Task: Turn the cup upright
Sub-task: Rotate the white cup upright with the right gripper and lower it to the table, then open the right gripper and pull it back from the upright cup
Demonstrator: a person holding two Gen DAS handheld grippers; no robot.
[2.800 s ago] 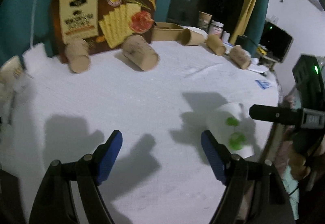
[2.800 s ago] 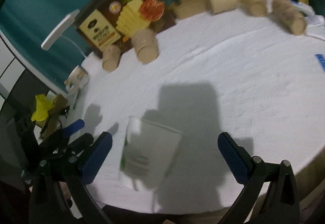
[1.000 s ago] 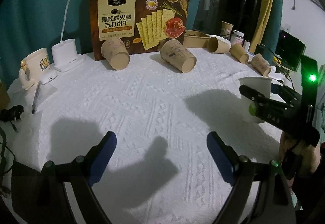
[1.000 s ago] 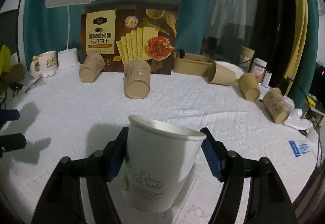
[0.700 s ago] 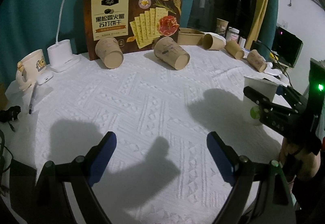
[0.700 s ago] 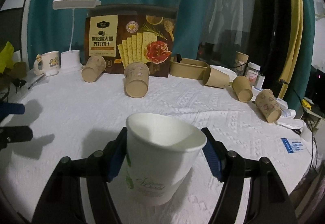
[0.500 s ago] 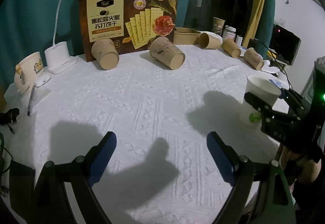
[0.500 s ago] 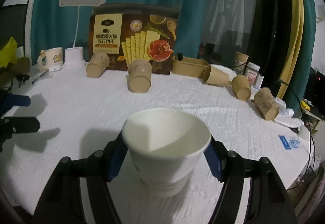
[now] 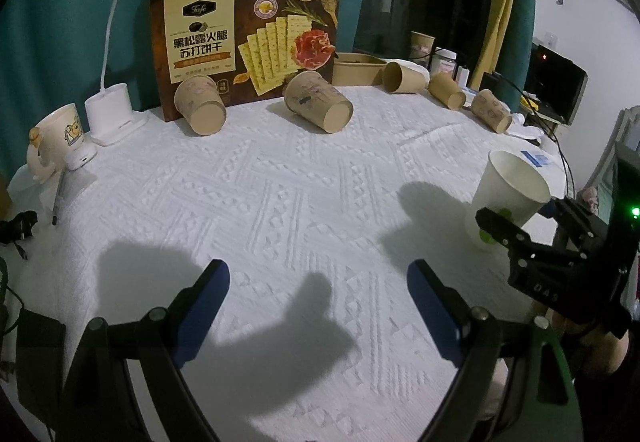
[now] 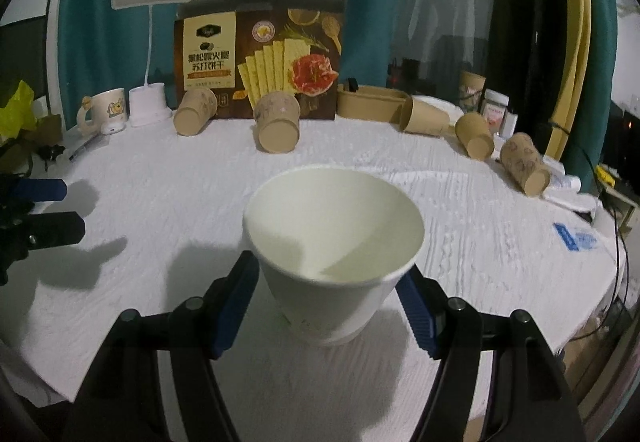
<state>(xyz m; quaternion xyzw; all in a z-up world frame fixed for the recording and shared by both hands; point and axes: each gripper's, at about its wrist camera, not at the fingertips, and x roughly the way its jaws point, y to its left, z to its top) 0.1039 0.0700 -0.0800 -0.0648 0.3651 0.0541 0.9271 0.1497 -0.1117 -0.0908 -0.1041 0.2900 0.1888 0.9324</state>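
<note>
A white paper cup [image 10: 334, 242] with green print stands upright, mouth up, its base on the white tablecloth [image 10: 160, 201]. My right gripper [image 10: 326, 296] is shut on the white cup, one blue pad on each side of its lower wall. In the left wrist view the cup [image 9: 508, 197] is at the right edge of the table with the right gripper [image 9: 520, 238] around it. My left gripper [image 9: 316, 306] is open and empty, low over the near part of the cloth.
Several brown paper cups lie on their sides at the back, such as one cup [image 9: 320, 106] and another [image 9: 200, 109]. A cracker box [image 9: 244, 45], a white desk lamp [image 9: 116, 41], a mug [image 9: 56, 137] and a brown tray [image 9: 358, 67] stand behind them.
My right gripper turned the white cup from lying tilted to upright and lowered it until its base rests on the cloth. The left gripper stayed open and nearly still.
</note>
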